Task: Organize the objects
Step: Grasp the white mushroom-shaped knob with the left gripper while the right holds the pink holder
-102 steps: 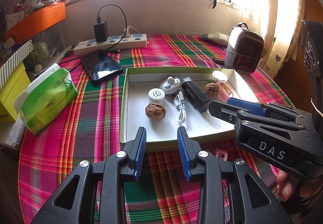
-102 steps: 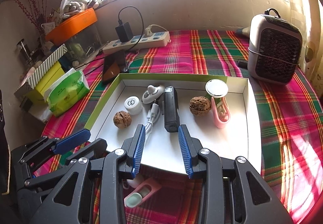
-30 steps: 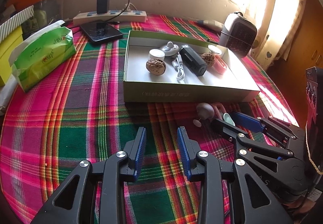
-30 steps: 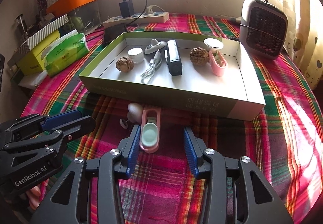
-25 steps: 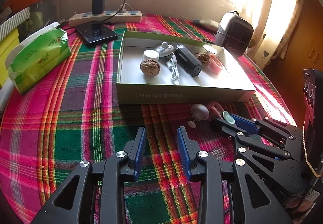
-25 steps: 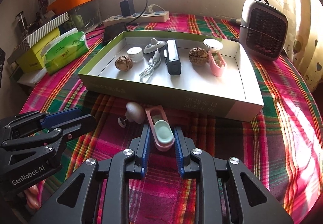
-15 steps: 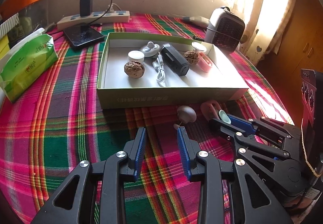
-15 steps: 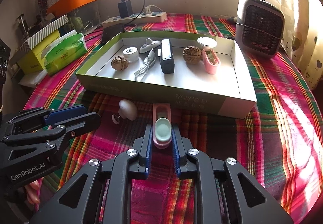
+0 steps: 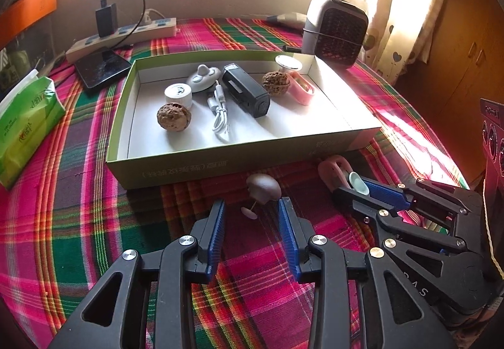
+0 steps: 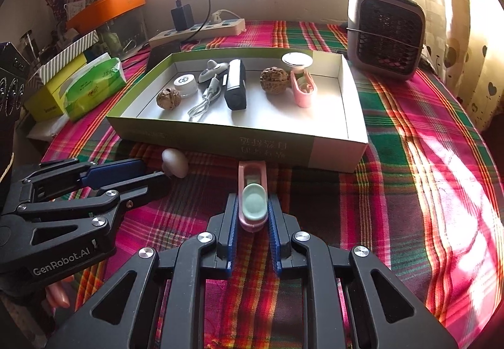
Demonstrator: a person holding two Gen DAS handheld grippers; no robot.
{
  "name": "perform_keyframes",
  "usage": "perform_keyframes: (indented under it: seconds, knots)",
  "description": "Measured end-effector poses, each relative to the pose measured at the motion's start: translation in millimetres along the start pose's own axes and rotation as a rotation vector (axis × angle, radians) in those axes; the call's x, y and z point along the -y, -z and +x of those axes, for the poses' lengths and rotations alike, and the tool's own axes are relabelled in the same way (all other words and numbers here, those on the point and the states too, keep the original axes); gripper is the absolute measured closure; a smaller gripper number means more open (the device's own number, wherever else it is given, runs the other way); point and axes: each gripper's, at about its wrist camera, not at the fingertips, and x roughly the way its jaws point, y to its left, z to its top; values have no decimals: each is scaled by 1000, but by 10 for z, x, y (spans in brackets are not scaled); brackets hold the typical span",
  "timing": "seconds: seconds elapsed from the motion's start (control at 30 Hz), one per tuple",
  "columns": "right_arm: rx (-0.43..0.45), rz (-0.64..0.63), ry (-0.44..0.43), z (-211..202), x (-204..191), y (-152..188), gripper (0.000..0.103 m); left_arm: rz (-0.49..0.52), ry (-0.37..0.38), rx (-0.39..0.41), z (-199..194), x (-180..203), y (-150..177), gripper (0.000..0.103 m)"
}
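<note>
Right wrist view: my right gripper (image 10: pixel 251 216) is clamping the pink case (image 10: pixel 252 191) on the bench (image 10: pixel 409 191); my left gripper (image 9: pixel 251 216), empty, is opening around the mushroom-shaped piece (image 9: pixel 263 190). 7 things are sitting in the box (image 10: pixel 330 141); these 2 remain outside.

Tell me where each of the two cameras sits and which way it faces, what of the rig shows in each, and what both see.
Left wrist: behind the left gripper, angled down at the tablecloth; jaws opening around the small mushroom-shaped piece; right gripper at its right.
Right wrist: behind the right gripper, angled down, shut on the pink holder; left gripper at its left.
Shared: the green tray, heater, power strip.
</note>
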Motion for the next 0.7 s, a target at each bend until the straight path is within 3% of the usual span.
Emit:
perform_keyframes:
  seconds: [0.7]
  knots:
    - [-4, 15, -14, -5, 154, -4, 84, 13, -21, -6, 125, 77, -99, 70]
